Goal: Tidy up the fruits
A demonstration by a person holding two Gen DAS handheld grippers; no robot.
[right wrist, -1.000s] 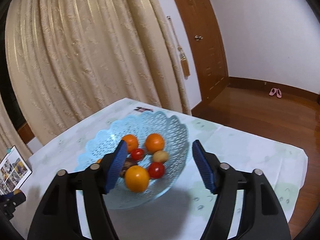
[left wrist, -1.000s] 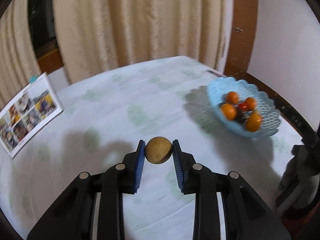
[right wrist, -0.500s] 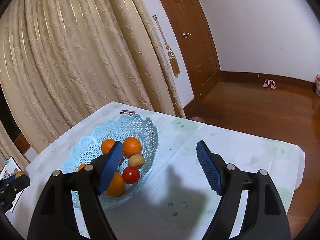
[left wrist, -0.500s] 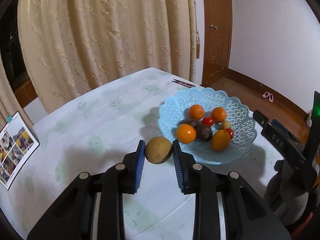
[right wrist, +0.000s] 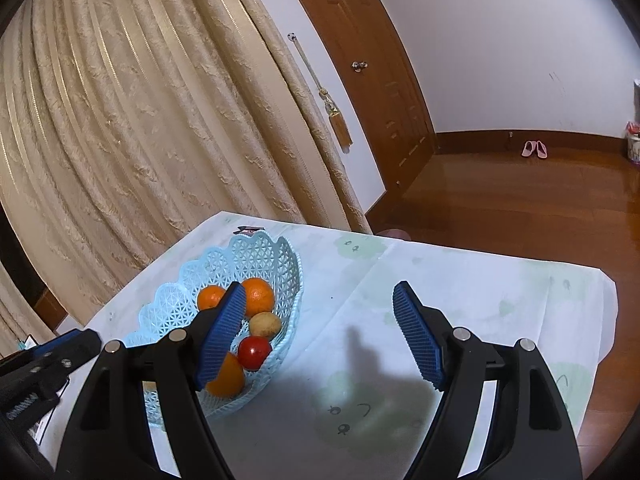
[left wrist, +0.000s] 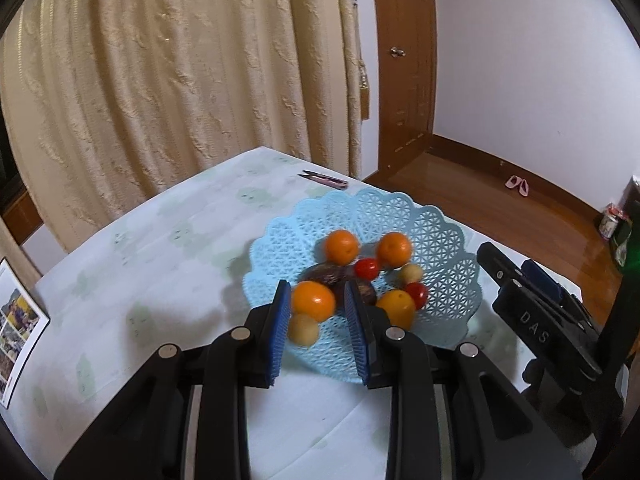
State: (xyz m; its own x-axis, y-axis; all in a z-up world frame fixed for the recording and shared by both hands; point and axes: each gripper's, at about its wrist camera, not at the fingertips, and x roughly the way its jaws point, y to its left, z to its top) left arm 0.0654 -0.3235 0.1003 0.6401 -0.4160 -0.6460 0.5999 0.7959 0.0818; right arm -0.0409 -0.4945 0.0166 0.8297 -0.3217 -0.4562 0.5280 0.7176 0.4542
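Operator: Fruit position? Tongs?

Spotter: Tan fruit (left wrist: 304, 330) shows blurred, low in the gap of your left gripper (left wrist: 316, 285), over the near rim of the blue basket (left wrist: 440, 232). It sits toward the left pad and clear of the right one. Pads stand narrowly apart and neither clamps it, so I read it as released and dropping. Whether it has landed, I can't tell.

Operator: Right side?

Spotter: Your right gripper (right wrist: 319, 286) is spread wide and empty. It hovers over bare table (right wrist: 400, 272) just off the basket's right side.

Operator: What's inside the basket?

Spotter: Oranges, small red fruits, a pale one and something dark, all crowded in the middle. One orange (left wrist: 313, 301) lies at the near edge, right beside the tan fruit's path.

Operator: Risks?

Spotter: First one is the rim. The fruit is coming in at the near edge rather than the centre. If it clips the rim or glances off that orange, you could see it roll out onto the table toward you.

Second, the basket looks like light lattice. If your left tips dip and catch the near rim, you may tilt or slide it and shake the pile.

Third, your right gripper is close. A sideways drift into the basket wall could do the same.
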